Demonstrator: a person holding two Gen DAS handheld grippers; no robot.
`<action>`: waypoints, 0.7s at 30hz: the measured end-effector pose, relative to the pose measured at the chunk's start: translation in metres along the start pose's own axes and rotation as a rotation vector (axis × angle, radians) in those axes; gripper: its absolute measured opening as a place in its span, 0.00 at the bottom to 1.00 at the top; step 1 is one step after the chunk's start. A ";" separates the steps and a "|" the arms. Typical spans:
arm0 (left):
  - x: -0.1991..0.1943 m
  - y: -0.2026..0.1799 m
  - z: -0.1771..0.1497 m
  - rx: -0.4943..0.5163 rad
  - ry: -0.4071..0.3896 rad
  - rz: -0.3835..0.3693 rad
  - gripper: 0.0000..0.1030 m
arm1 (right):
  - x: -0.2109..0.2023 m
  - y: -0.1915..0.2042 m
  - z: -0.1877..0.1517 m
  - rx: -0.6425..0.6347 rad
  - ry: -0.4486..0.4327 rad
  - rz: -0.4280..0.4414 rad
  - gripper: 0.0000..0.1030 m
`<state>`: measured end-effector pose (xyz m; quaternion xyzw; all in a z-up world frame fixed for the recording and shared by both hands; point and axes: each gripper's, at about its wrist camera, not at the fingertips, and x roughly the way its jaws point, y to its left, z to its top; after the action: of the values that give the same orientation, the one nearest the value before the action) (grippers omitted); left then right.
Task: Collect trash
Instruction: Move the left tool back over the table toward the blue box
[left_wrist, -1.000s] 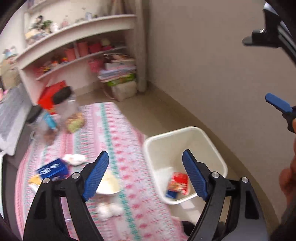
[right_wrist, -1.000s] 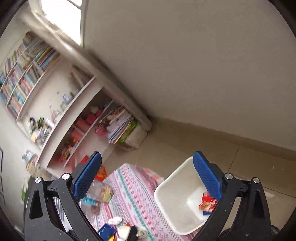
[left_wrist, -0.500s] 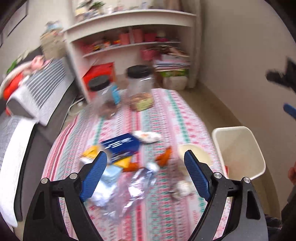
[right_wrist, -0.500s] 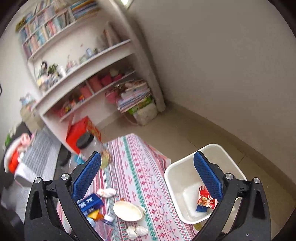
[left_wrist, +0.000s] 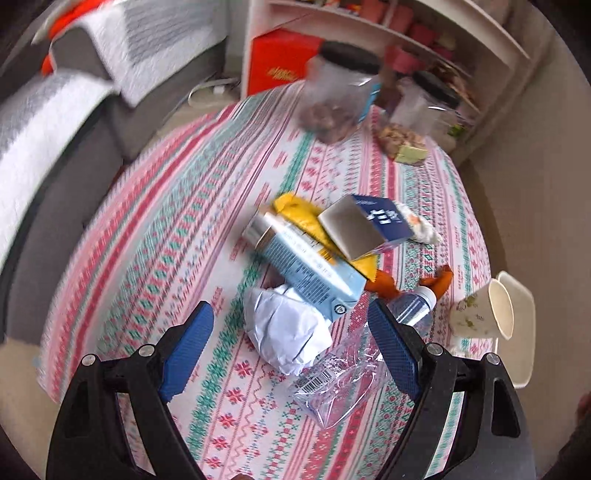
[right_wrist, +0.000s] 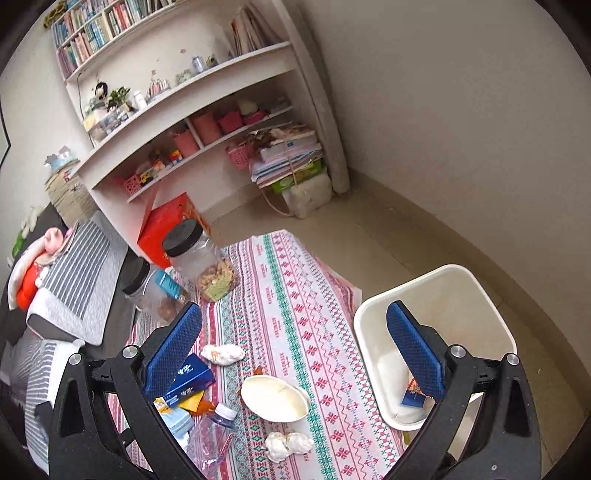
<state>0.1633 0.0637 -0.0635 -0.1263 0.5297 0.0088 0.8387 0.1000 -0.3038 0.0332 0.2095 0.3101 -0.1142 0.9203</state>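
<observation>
Left gripper (left_wrist: 290, 347): jaws wide apart, nothing between the pads; tilted steeply down over the litter pile.
Left pads (left_wrist: 186, 349): blue, ribbed; flanking the crumpled white paper ball (left_wrist: 286, 328) without touching it.
Nearest target: the paper ball, resting on the patterned tablecloth (left_wrist: 177, 221), close against the light-blue carton (left_wrist: 299, 262).
Suggested approach: straight descent, pads centred either side of the ball, closing only once level with its widest part; likely soft and compressible, so a firm squeeze judged safe.
Snag risk, carton: corner overlapping the ball's far edge; may be dragged along if pads reach too far forward.
Snag risk, bottle: crushed clear plastic bottle (left_wrist: 340, 373) lying under the right-hand pad; likely to be pinched or pushed aside.
Further litter: dark-blue box (left_wrist: 369, 225), yellow wrapper (left_wrist: 299, 214), orange scrap (left_wrist: 439, 278), paper cup (left_wrist: 484, 314) on its side near the table edge.
Not litter, by judgement: two lidded jars (left_wrist: 341, 92) at the table's far end.
Right gripper (right_wrist: 295, 358): jaws apart, empty; held above the table.
Destination: white bin (right_wrist: 480, 295) on the floor just beside the table, a red packet (right_wrist: 415, 393) already inside.
Progress estimate: early; most litter not yet binned.
</observation>
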 end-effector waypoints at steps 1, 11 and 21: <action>0.003 0.001 0.002 -0.015 0.008 -0.020 0.81 | 0.000 0.002 -0.001 -0.009 -0.003 -0.002 0.93; 0.025 -0.080 0.042 0.313 0.013 0.006 0.81 | 0.012 0.012 -0.002 -0.075 0.033 -0.036 0.93; 0.111 -0.150 0.057 0.750 0.209 0.222 0.84 | 0.036 0.019 0.010 -0.101 0.097 -0.029 0.93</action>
<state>0.2849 -0.0825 -0.1089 0.2462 0.5890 -0.1072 0.7622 0.1398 -0.2946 0.0239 0.1636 0.3628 -0.1013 0.9118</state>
